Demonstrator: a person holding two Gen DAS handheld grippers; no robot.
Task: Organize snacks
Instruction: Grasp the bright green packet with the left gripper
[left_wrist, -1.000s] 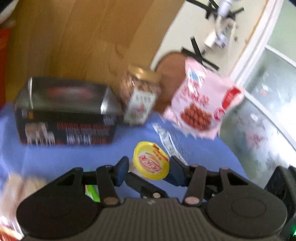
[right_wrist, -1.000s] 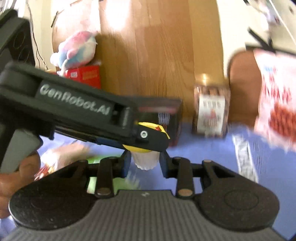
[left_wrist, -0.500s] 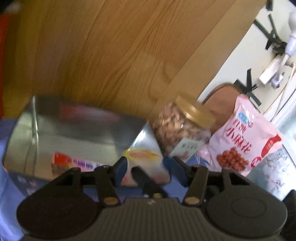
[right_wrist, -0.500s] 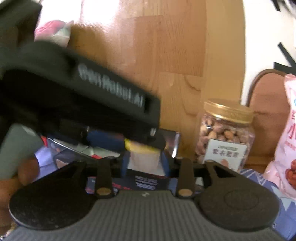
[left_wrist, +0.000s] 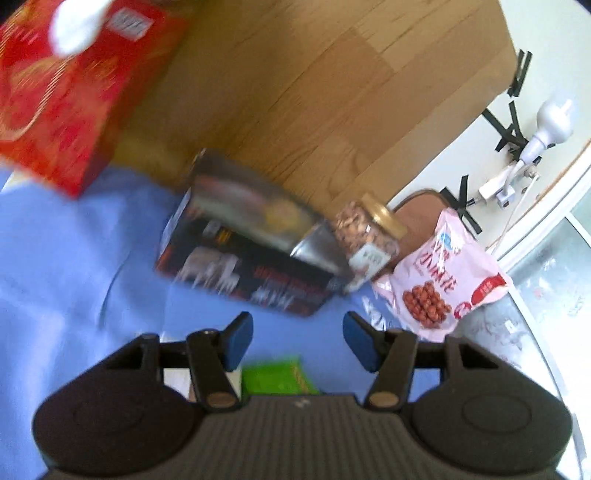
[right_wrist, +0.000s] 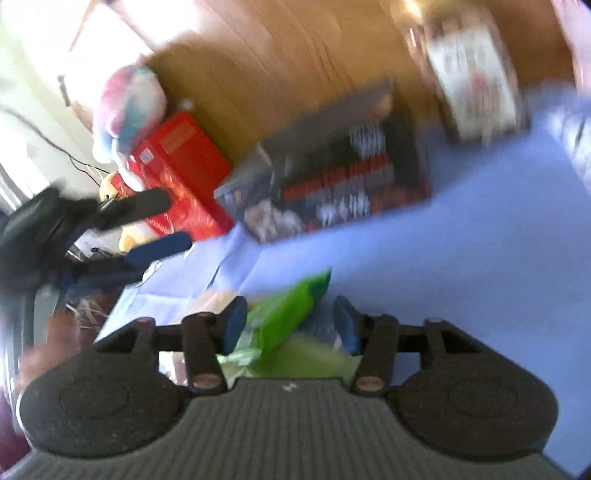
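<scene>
Beside the open metal tin (left_wrist: 255, 236), nearer me on the blue cloth (left_wrist: 74, 258), lies a green snack packet (right_wrist: 291, 306), and I judge it the next thing to go in. My left gripper (left_wrist: 297, 338) has its jaws apart with nothing between them; they have just been opening. My right gripper (right_wrist: 290, 325) has also just been opening, and the green packet sits between its blue pads, though blur keeps me from saying whether they press on it. The tin looks to hold something yellow already. Next I would need to settle one gripper squarely on the packet, close on it, lift it and carry it over the tin's rim.

Just beyond the tin's right end stands a nut jar (left_wrist: 369, 236) with a gold lid, and past that leans a pink snack bag (left_wrist: 439, 273). Left of the tin is a red box (left_wrist: 66, 88) with a plush toy (right_wrist: 129, 103) on top. Behind the tin rises a wooden panel (left_wrist: 332, 92), and a white wall beyond.
</scene>
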